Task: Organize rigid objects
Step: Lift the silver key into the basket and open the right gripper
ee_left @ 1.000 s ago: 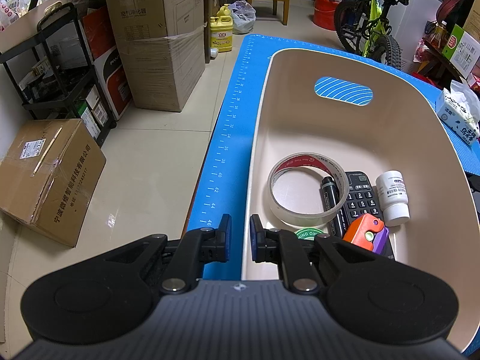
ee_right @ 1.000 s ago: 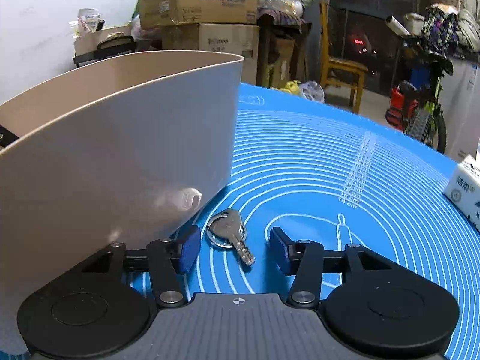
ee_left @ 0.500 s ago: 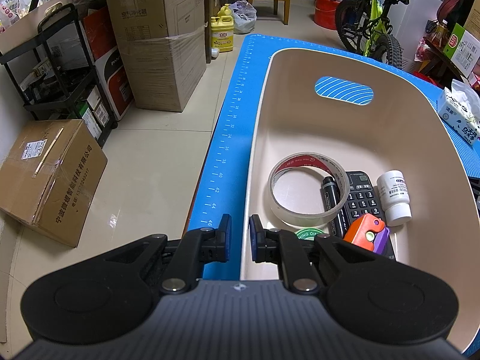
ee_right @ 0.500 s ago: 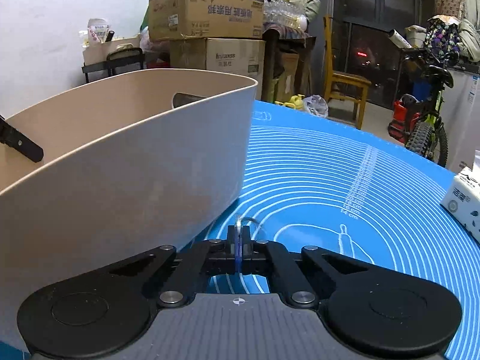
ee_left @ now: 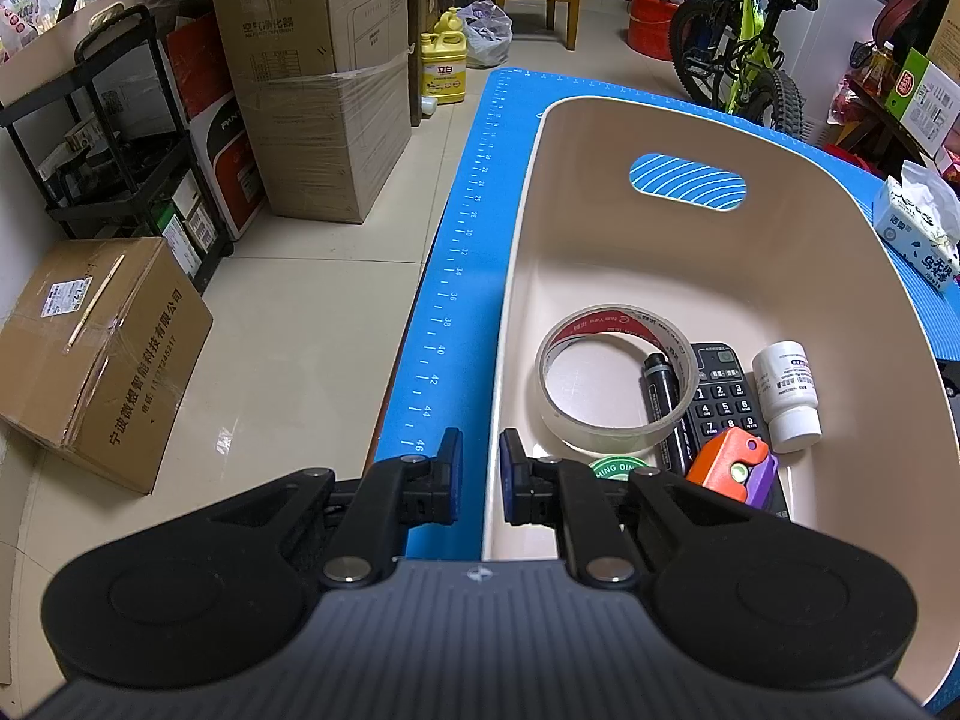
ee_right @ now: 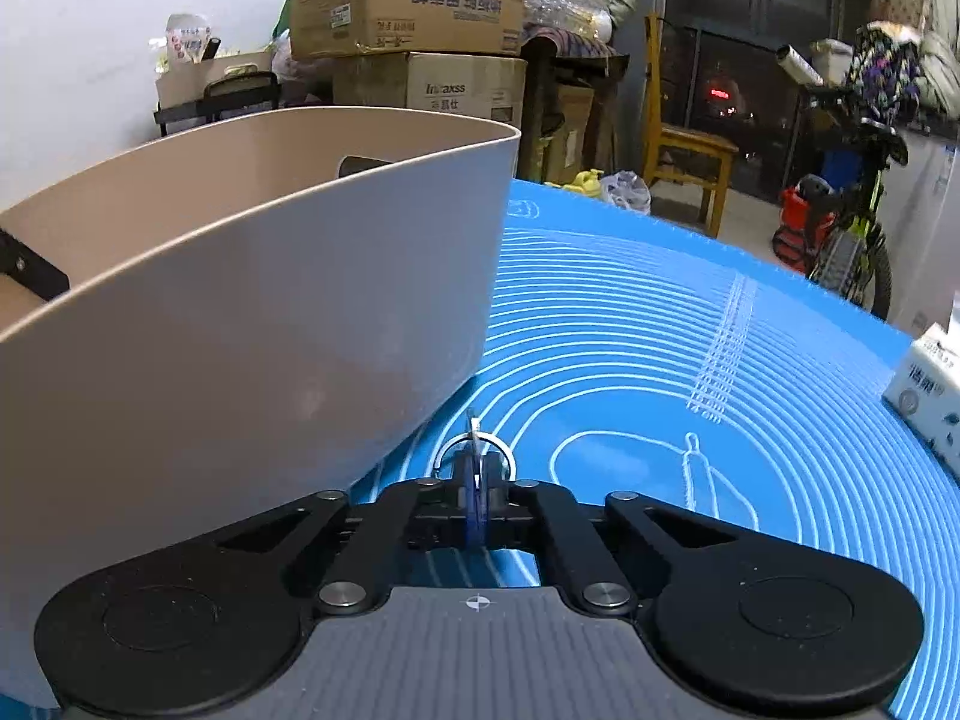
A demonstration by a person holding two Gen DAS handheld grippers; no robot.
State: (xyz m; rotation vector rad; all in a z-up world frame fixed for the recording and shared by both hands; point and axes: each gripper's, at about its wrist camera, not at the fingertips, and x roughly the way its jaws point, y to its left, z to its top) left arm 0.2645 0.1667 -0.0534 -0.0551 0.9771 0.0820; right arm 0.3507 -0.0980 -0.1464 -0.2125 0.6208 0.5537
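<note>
A beige plastic bin (ee_left: pixel 840 276) stands on the blue mat (ee_left: pixel 474 192). In it lie a tape roll (ee_left: pixel 612 372), a black marker (ee_left: pixel 660 396), a remote (ee_left: pixel 723 396), a white bottle (ee_left: pixel 786 393), an orange and purple toy (ee_left: pixel 735 471) and a green-labelled item (ee_left: pixel 615 468). My left gripper (ee_left: pixel 480 483) straddles the bin's near left rim, its jaws narrowly apart. In the right wrist view my right gripper (ee_right: pixel 477 498) is shut on a key with a ring (ee_right: pixel 477 447), held above the mat (ee_right: pixel 660 360) beside the bin's outer wall (ee_right: pixel 270 324).
A tissue pack (ee_left: pixel 918 228) (ee_right: pixel 930 390) lies on the mat at the right. Left of the table are cardboard boxes (ee_left: pixel 96 348), a black shelf (ee_left: pixel 108 138) and bare tile floor. A bicycle (ee_left: pixel 744 78) and a chair (ee_right: pixel 684 162) stand beyond.
My right gripper shut on the key that lay on the mat and has lifted it, rising beside the bin wall. My left gripper has stayed at the bin's rim.
</note>
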